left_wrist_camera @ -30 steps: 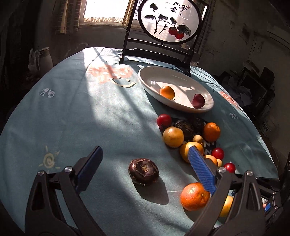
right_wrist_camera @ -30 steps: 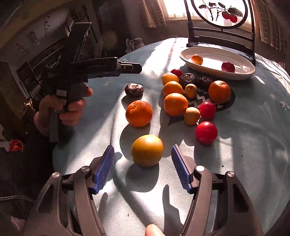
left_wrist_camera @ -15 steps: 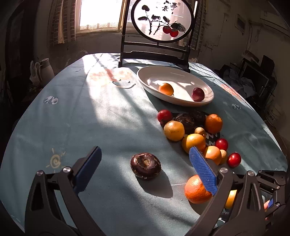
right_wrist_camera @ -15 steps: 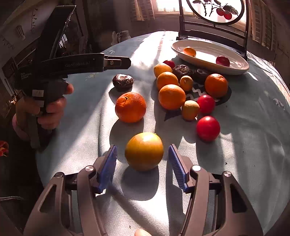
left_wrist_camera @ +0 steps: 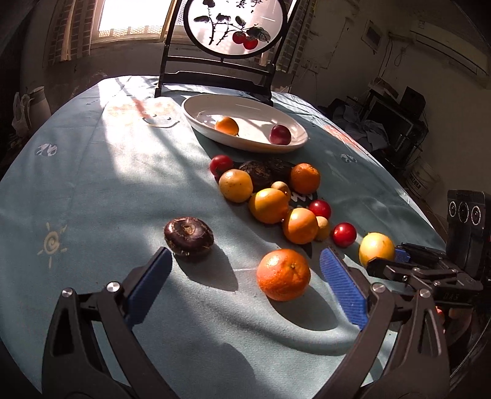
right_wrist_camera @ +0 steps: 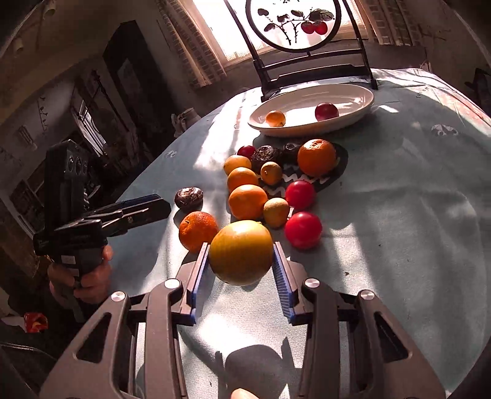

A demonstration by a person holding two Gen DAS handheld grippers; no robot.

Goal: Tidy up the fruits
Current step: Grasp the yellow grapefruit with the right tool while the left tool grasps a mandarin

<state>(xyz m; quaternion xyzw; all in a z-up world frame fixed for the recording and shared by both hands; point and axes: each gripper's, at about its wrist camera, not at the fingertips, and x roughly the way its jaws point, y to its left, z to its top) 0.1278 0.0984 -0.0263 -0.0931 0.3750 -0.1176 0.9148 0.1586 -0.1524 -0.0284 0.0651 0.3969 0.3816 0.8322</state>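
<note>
In the right wrist view my right gripper (right_wrist_camera: 241,245) has a large yellow fruit (right_wrist_camera: 241,253) between its jaws. The jaws are closing and both blue pads touch its sides. It rests on the cloth. The left wrist view shows my left gripper (left_wrist_camera: 244,257) open, low over the table. A rough orange (left_wrist_camera: 283,274) lies between its fingers, nearer the right one. A dark brown fruit (left_wrist_camera: 188,234) sits just beyond the left fingertip. At the far side stands a white oval dish (left_wrist_camera: 294,144) holding a small orange (left_wrist_camera: 226,125) and a red fruit (left_wrist_camera: 280,134).
Several oranges, yellow fruits, red fruits and dark fruits cluster on a black mat (right_wrist_camera: 334,172) between the grippers and the dish. A dark stand with a round painted panel (left_wrist_camera: 234,27) rises behind the dish. The round table's edge (left_wrist_camera: 429,233) curves close on the right.
The right jaws have come in from wide apart onto the yellow fruit. The left gripper has shifted right, so the rough orange now lies between its fingers and the dark fruit by its left tip.
</note>
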